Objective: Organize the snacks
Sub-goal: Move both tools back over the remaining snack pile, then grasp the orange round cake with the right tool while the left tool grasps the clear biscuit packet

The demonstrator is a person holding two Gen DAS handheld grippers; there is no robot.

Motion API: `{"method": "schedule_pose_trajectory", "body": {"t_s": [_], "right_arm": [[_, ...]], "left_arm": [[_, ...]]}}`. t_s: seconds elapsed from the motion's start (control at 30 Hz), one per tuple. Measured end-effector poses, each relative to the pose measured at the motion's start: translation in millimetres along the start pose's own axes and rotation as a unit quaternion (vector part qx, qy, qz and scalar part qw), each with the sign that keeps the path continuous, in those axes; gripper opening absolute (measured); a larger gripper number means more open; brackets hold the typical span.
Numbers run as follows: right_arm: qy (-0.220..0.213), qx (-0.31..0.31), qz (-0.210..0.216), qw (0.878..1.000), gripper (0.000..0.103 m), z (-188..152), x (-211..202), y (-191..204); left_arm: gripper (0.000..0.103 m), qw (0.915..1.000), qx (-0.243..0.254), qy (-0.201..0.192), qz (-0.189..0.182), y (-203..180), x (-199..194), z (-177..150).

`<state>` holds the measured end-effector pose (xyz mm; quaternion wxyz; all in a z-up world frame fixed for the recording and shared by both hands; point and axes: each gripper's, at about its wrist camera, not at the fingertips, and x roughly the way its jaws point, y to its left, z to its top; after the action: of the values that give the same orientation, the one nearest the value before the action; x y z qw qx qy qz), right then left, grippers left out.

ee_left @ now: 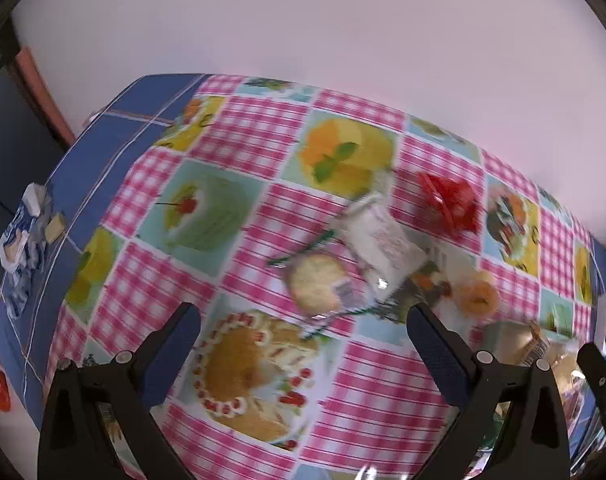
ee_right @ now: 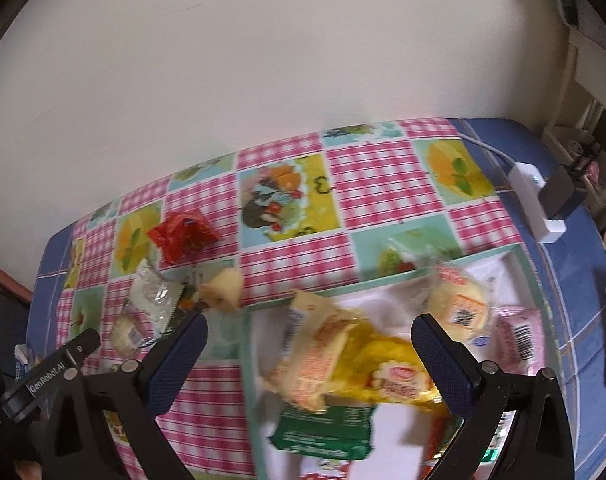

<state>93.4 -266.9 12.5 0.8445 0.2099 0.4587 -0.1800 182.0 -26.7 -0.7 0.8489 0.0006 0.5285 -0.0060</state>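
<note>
Left gripper spread wide, holding nothing, hovering over the tablecloth; right gripper equally spread, empty, poised above the tray; frames are motion-blurred so fine detail is soft. Loose snacks sit just beyond the left gripper: round cookie in clear wrap, touching a white pack behind it; red pack farther right near the wall; small orange ring snack to the right. Handling guess: all light, film wrappers slippery and crinkly; cookie brittle, so pinch the flat wrapper seam at its edge, not across the biscuit; white pack looks soft, take it by an end seam; red pack crumpled, grab at any raised fold. Tray sits near right on the table, pale green rim, white floor; inside: yellow bag in the middle under the right gripper, beige wafer pack overlapping its left side, green pack nearest, yellow bun at far right, pink pack beside it against the right wall. Tray already crowded, contents piled loosely; free floor only at the far left corner, probably where the next item fits. White charger and cable lie on blue cloth far right, outside the tray.
</note>
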Motion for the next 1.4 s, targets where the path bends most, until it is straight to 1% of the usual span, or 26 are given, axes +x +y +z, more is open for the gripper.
{"method": "schedule_pose_trajectory", "body": {"t_s": [0.13, 0.3, 0.4, 0.5, 0.7, 0.83, 0.93, 1.03, 1.1, 1.13, 1.2, 1.23, 1.3, 1.33, 1.4], "right_arm": [[0.001, -0.014, 0.015, 1.000, 0.103, -3.0, 5.6, 22.4], [0.007, -0.026, 0.052, 0.998, 0.103, -8.0, 18.6, 46.7], [0.009, -0.035, 0.056, 0.998, 0.103, -11.2, 28.2, 54.6], [0.005, -0.039, 0.053, 0.998, 0.103, -12.6, 35.8, 55.6], [-0.015, -0.009, 0.068, 0.998, 0.103, -6.7, 46.7, 47.3], [-0.034, 0.001, 0.077, 0.996, 0.103, -0.8, 50.9, 47.7], [-0.045, -0.003, 0.083, 0.995, 0.102, 1.6, 53.1, 52.7], [-0.050, -0.013, 0.086, 0.995, 0.096, 2.3, 58.2, 59.8], [-0.046, -0.013, 0.091, 0.995, 0.088, 2.7, 63.1, 62.2], [-0.044, -0.013, 0.094, 0.995, 0.087, 2.8, 66.7, 63.7], [-0.039, -0.016, 0.095, 0.995, 0.080, 1.9, 73.2, 66.3], [-0.037, -0.017, 0.096, 0.995, 0.078, 1.7, 76.1, 67.3], [-0.032, -0.018, 0.097, 0.995, 0.071, 0.7, 81.6, 68.6], [-0.030, -0.019, 0.097, 0.995, 0.070, 0.4, 84.4, 69.0], [-0.027, -0.019, 0.097, 0.995, 0.062, -0.2, 88.0, 69.4]], "left_arm": [[0.103, 0.9998, -0.019, 0.002, -0.003, 20.8, 4.0, 4.3], [0.103, 0.9992, -0.038, 0.006, -0.005, 39.9, 13.0, 7.7], [0.103, 0.9987, -0.048, 0.007, -0.014, 45.7, 21.7, 8.5], [0.103, 0.9984, -0.052, 0.001, -0.021, 44.4, 29.1, 7.9], [0.103, 0.9978, -0.052, -0.019, -0.037, 32.4, 44.5, 5.5], [0.103, 0.9978, -0.051, -0.018, -0.039, 23.1, 56.0, 3.6], [0.103, 0.9970, -0.052, -0.002, -0.057, 19.7, 65.5, 3.2], [0.103, 0.9954, -0.064, 0.013, -0.070, 19.4, 73.1, 2.9], [0.103, 0.9942, -0.070, 0.014, -0.080, 19.6, 77.1, 2.4], [0.102, 0.9938, -0.073, 0.016, -0.082, 19.7, 79.1, 2.6], [0.102, 0.9923, -0.083, 0.020, -0.090, 20.8, 83.5, 2.8], [0.102, 0.9916, -0.088, 0.021, -0.092, 21.4, 85.6, 3.3], [0.102, 0.9911, -0.093, 0.022, -0.092, 22.5, 89.1, 3.2], [0.102, 0.9913, -0.094, 0.022, -0.089, 22.7, 90.6, 3.2], [0.102, 0.9918, -0.095, 0.020, -0.083, 22.8, 91.4, 3.2]]}}
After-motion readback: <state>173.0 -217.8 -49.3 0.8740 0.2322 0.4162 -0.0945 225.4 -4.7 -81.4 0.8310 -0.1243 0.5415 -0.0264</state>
